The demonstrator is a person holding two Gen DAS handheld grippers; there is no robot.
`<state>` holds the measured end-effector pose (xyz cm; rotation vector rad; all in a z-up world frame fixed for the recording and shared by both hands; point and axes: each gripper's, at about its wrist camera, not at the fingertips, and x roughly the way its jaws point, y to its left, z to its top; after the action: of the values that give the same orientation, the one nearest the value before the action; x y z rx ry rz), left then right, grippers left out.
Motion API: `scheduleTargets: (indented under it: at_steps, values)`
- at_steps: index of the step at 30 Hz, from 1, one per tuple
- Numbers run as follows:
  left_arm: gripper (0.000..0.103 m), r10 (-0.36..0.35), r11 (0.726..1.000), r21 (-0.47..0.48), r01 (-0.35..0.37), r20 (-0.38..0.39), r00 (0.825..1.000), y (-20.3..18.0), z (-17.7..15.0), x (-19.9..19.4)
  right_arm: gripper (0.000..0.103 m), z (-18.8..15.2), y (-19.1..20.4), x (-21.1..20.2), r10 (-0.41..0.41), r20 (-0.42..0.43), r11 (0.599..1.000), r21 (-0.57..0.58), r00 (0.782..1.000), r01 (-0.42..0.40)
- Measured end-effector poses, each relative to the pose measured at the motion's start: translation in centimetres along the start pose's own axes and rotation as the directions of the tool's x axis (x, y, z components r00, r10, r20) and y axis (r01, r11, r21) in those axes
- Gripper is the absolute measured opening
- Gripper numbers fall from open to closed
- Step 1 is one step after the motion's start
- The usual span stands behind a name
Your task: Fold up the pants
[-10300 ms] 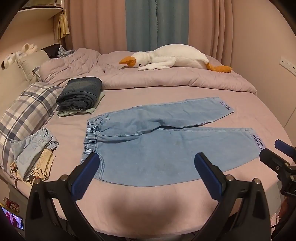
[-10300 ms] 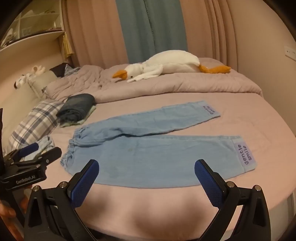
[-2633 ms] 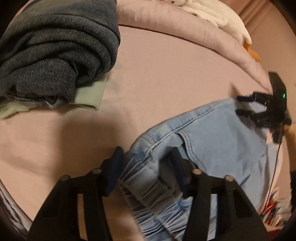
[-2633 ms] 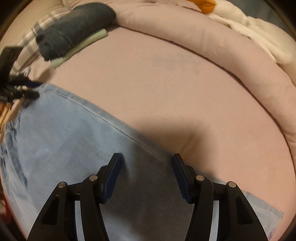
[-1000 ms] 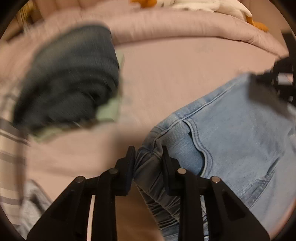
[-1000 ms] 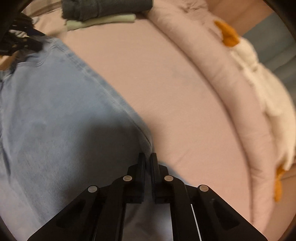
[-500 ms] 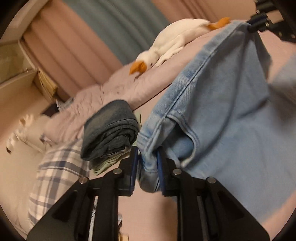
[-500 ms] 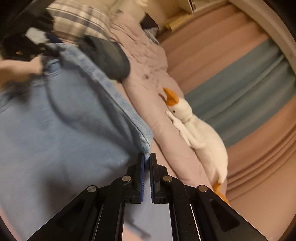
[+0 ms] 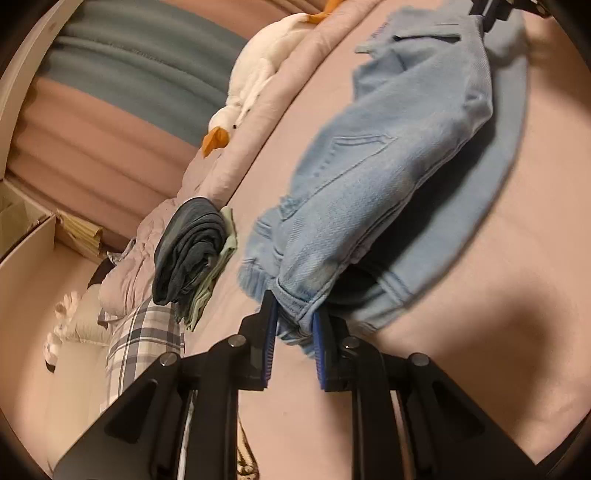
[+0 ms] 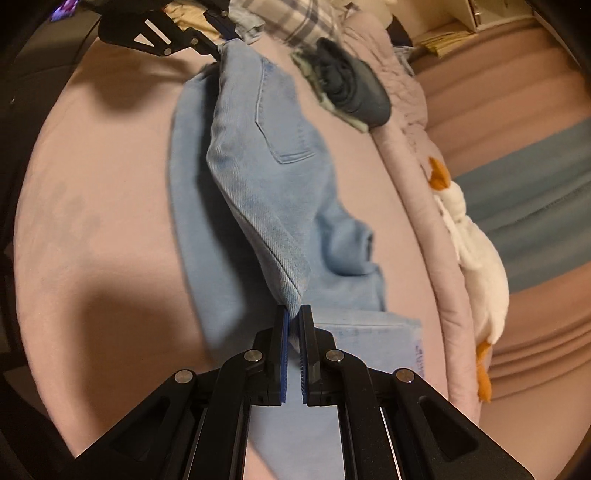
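The light blue denim pants [image 9: 388, 192] hang stretched between my two grippers above the pink bed [image 9: 517, 332]. My left gripper [image 9: 293, 317] is shut on the waistband corner of the pants. My right gripper [image 10: 293, 314] is shut on the seam edge of the upper leg of the pants [image 10: 266, 192]. The lifted leg is draped over the other leg, which lies flat on the sheet. In the left wrist view the right gripper [image 9: 491, 14] shows at the top right; in the right wrist view the left gripper [image 10: 218, 48] shows at the top left.
A folded stack of dark jeans on a green garment [image 9: 192, 254] lies beside the pants. A white goose plush [image 10: 476, 251] rests on the rolled pink duvet [image 10: 417, 199]. A plaid pillow [image 9: 144, 332] sits at the bed's head, with curtains [image 9: 140, 74] behind.
Both grippers have swung across the bed with the upper leg of the pants lifted, carrying it over the lower leg. Both views have rolled.
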<state>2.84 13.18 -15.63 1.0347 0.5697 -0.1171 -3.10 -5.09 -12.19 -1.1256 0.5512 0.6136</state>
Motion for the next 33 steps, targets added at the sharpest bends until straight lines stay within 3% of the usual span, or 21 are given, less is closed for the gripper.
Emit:
scheduleTargets:
  at_steps: [3, 6, 9, 12, 13, 15, 16, 18, 20, 22, 24, 26, 28, 30, 32, 33]
  values:
    - [0.024, 0.046, 0.997, 0.064, -0.047, 0.007, 0.999, -1.3, -0.6, 0.2, 0.003, 0.0, 0.8, 0.5, 0.021, -0.029, 1.000, 0.020, 0.999, -0.021]
    - [0.029, 0.038, 0.997, 0.064, -0.038, -0.001, 0.999, -1.5, -0.7, 0.1, 0.004, -0.6, 2.0, 1.8, 0.046, -0.074, 0.997, 0.071, 0.996, -0.041]
    - [0.032, -0.025, 0.999, -0.029, 0.025, -0.010, 1.000, -0.2, -0.6, -0.8, 0.006, -0.9, 2.2, 1.4, 0.058, -0.074, 0.989, 0.139, 0.996, -0.047]
    - [0.032, -0.093, 0.983, -0.163, 0.090, -0.014, 0.996, 1.7, -0.7, -1.9, 0.007, -1.6, -0.1, 0.1, 0.150, -0.040, 0.943, 0.306, 0.988, -0.131]
    - [0.033, -0.131, 0.965, -0.230, 0.129, 0.010, 0.991, 2.7, -0.5, -2.6, 0.007, -2.0, -1.6, -0.6, 0.189, -0.006, 0.903, 0.394, 0.982, -0.171]
    - [0.046, -0.173, 0.938, -0.295, 0.179, 0.048, 0.984, 3.6, -0.2, -3.4, 0.007, -2.8, -3.7, -1.7, 0.246, 0.066, 0.821, 0.517, 0.967, -0.244]
    - [0.048, -0.179, 0.924, -0.333, 0.190, 0.064, 0.982, 4.1, 0.0, -3.6, 0.007, -3.1, -4.5, -2.2, 0.268, 0.105, 0.778, 0.563, 0.958, -0.279]
    - [0.048, -0.224, 0.881, -0.406, 0.242, 0.092, 0.970, 4.9, 1.1, -3.4, 0.007, -3.3, -6.1, -2.8, 0.296, 0.199, 0.683, 0.639, 0.934, -0.353]
    - [0.049, -0.273, 0.819, -0.491, 0.298, 0.123, 0.954, 5.5, 3.2, -2.2, 0.007, -2.4, -6.7, -2.1, 0.301, 0.232, 0.628, 0.681, 0.925, -0.376]
    - [0.049, -0.322, 0.753, -0.558, 0.347, 0.147, 0.935, 5.1, 5.4, -0.4, 0.007, -0.7, -6.7, -0.6, 0.309, 0.223, 0.616, 0.693, 0.925, -0.373]
    - [0.049, -0.368, 0.705, -0.602, 0.375, 0.142, 0.919, 3.7, 6.8, 0.7, 0.007, 0.8, -6.0, 1.5, 0.348, 0.200, 0.602, 0.701, 0.916, -0.381]
    - [0.049, -0.443, 0.663, -0.633, 0.399, 0.098, 0.891, 2.3, 7.5, 2.6, 0.007, 1.6, -4.2, 3.1, 0.402, 0.119, 0.628, 0.686, 0.908, -0.368]
    - [0.048, -0.498, 0.662, -0.634, 0.400, 0.027, 0.867, 0.6, 6.8, 3.8, 0.007, 1.1, -1.9, 4.1, 0.459, 0.026, 0.660, 0.660, 0.888, -0.360]
    - [0.049, -0.476, 0.665, -0.618, 0.419, 0.081, 0.876, -0.2, 5.6, 3.0, 0.007, 0.1, -1.2, 2.9, 0.423, 0.070, 0.673, 0.643, 0.904, -0.365]
    - [0.049, -0.475, 0.673, -0.603, 0.429, 0.093, 0.875, -0.4, 5.3, 2.2, 0.007, -0.6, -2.0, 2.4, 0.462, 0.097, 0.628, 0.665, 0.882, -0.403]
    - [0.049, -0.480, 0.669, -0.604, 0.433, 0.094, 0.872, -0.2, 5.4, 2.0, 0.007, -1.1, -3.0, 2.2, 0.492, 0.126, 0.575, 0.696, 0.861, -0.430]
